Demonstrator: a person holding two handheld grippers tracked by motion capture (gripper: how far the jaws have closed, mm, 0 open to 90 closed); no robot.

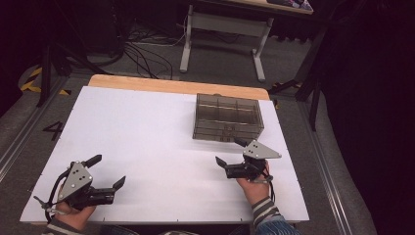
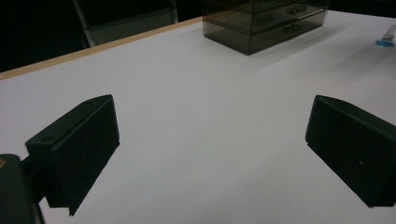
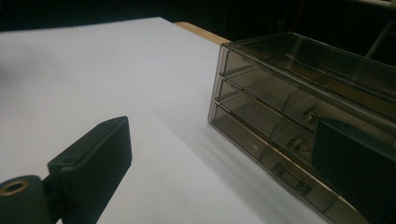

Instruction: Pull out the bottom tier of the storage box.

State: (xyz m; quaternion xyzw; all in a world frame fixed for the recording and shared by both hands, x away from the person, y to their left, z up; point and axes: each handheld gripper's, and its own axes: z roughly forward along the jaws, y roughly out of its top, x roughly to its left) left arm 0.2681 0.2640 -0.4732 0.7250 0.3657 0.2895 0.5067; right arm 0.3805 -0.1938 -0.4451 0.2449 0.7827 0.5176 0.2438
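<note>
Dim room beyond, with cables on a grey floor [image 1: 147, 54] and a metal frame [image 1: 222, 24] behind; in front, a white table [image 1: 147, 147] with a wooden far edge; marked "4" on the floor at the left. Toward the far right of the table, a smoky see-through drawer box [image 1: 228, 117], three drawers stacked, all pushed in, small handles facing the near side. Just short of the box's near right corner, the right gripper [image 1: 228, 152], held in the right hand [image 1: 254, 186] with a striped cuff below; jaws spread wide, nothing between them, one tip close to the box front but apart from it. From the right gripper view, the drawer fronts [image 3: 280, 140] close ahead and to the right, one jaw dark across the lower drawers. At the near left corner, well apart from the box, the left gripper [image 1: 108, 171] in the left hand [image 1: 73, 210]; jaws likewise wide and empty, over bare table. From the left gripper view, the box [image 2: 264, 21] far off at top, and a small blue-and-clear bit [image 2: 386, 38] at the right edge, too small to tell.
</note>
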